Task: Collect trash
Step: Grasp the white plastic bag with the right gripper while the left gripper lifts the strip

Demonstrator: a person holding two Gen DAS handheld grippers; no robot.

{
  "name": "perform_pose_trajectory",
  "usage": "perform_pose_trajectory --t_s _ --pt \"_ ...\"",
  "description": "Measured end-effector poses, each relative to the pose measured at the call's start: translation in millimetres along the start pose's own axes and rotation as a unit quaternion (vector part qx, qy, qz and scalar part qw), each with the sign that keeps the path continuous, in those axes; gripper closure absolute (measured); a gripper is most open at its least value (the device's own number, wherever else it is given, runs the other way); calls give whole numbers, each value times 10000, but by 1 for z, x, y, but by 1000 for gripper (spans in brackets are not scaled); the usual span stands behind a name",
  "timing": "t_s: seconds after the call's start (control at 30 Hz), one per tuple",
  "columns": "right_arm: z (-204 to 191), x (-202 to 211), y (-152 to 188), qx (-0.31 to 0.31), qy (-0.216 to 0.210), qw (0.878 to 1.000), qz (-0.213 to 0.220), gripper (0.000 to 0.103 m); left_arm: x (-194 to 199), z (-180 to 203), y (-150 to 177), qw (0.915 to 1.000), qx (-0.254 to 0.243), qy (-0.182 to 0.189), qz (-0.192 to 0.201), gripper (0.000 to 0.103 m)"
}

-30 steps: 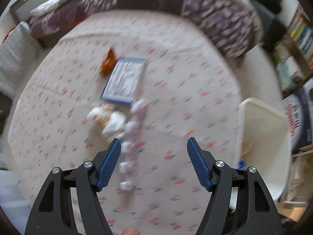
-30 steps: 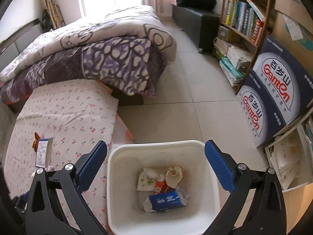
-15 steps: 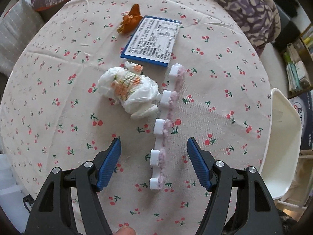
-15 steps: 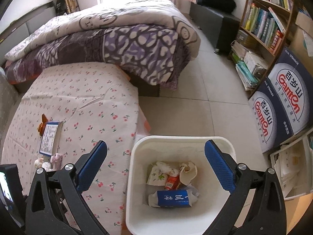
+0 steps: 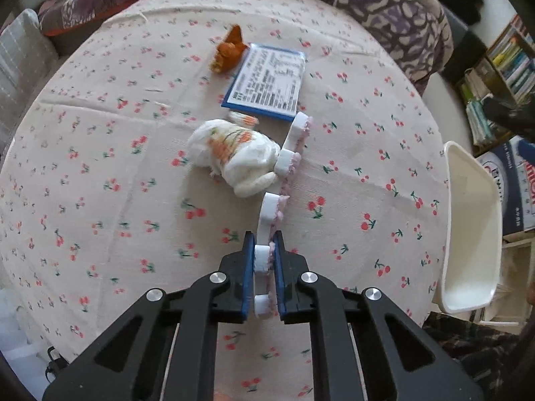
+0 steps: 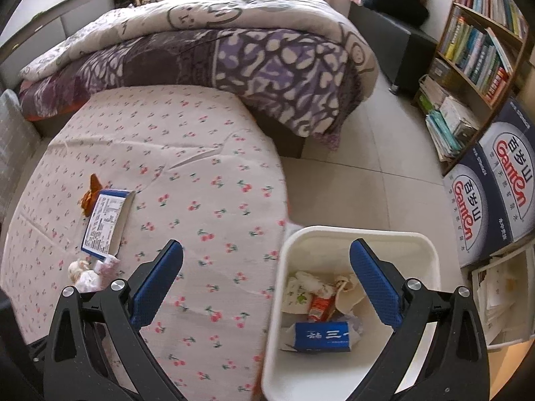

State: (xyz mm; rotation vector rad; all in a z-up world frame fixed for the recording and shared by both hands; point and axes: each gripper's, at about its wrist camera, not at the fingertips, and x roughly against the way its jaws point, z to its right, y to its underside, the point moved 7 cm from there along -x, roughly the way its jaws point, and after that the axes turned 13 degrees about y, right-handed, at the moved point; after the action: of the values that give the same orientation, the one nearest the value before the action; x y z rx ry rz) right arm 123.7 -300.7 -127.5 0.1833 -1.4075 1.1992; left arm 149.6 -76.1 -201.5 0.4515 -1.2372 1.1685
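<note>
Left gripper (image 5: 264, 260) fingers clamp white strip (image 5: 267, 214) beside crumpled wrapper (image 5: 234, 153); right gripper (image 6: 265, 279) fingers open over bin (image 6: 431, 257)

We hold the left gripper (image 5: 263, 260) steeply downward, and its two blue pads (image 5: 247, 269) are pressed together on the near end of the white and pink strip (image 5: 267, 220); the strip stands between them, and they touch it on both sides. The black arms of this gripper come close together in the lower middle of the left wrist view. Our right gripper (image 6: 267, 287) also points downward, but less steeply. Its jaws stand wide apart and nothing is between the blue pads (image 6: 156, 284). In the left wrist view, a dark part of the right gripper shows at the right edge.
</note>
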Motion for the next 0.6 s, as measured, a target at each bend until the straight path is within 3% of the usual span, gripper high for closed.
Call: perform_pose_trajectory --t_s 0.27,0.43,0.6 --pt "-47 5 5 308 -246 9992 0 7 51 -20 -5 9986 79 192 481 92" --pt "-83 10 13 596 -440 9973 -6 7 80 -48 -19 9943 522 216 907 92" --pt "-115 10 21 686 -655 9953 -174 7 104 -87 -28 9874 937 8 1273 92"
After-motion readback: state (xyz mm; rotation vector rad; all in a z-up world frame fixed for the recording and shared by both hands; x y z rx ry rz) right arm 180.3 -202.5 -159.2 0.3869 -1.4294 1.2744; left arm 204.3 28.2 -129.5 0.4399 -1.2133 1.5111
